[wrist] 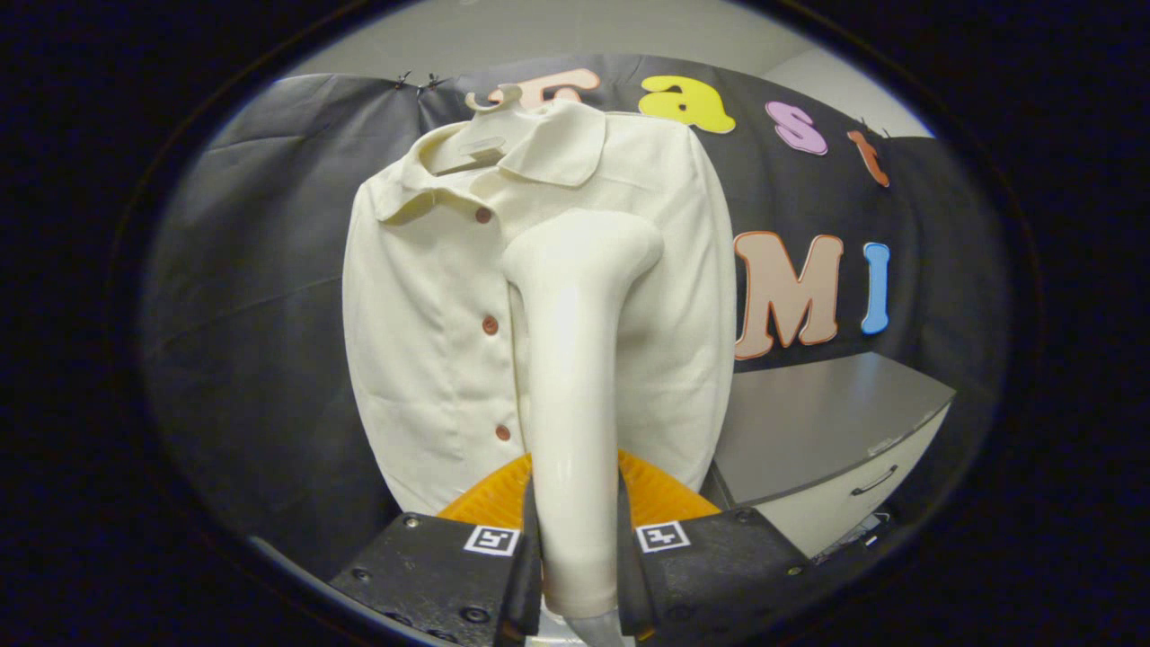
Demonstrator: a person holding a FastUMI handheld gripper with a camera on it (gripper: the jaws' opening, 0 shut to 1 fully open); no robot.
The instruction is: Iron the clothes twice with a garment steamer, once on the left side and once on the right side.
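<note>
The claw is clamped on the steamer, both fingers pressing its smooth, glossy cream handle. The steamer rises from between the fingers, its flared head against the shirt, right of the button row. The shirt, a cream woven fabric with a collar and three brown buttons, hangs on a pale hanger before the black cloth wall. An orange ribbed shape sits behind the fingers, mostly hidden. Right of the shirt stands a grey counter with a drawer.

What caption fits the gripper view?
Gripper shut on garment steamer, its head raised before the hanging cream shirt.
</note>
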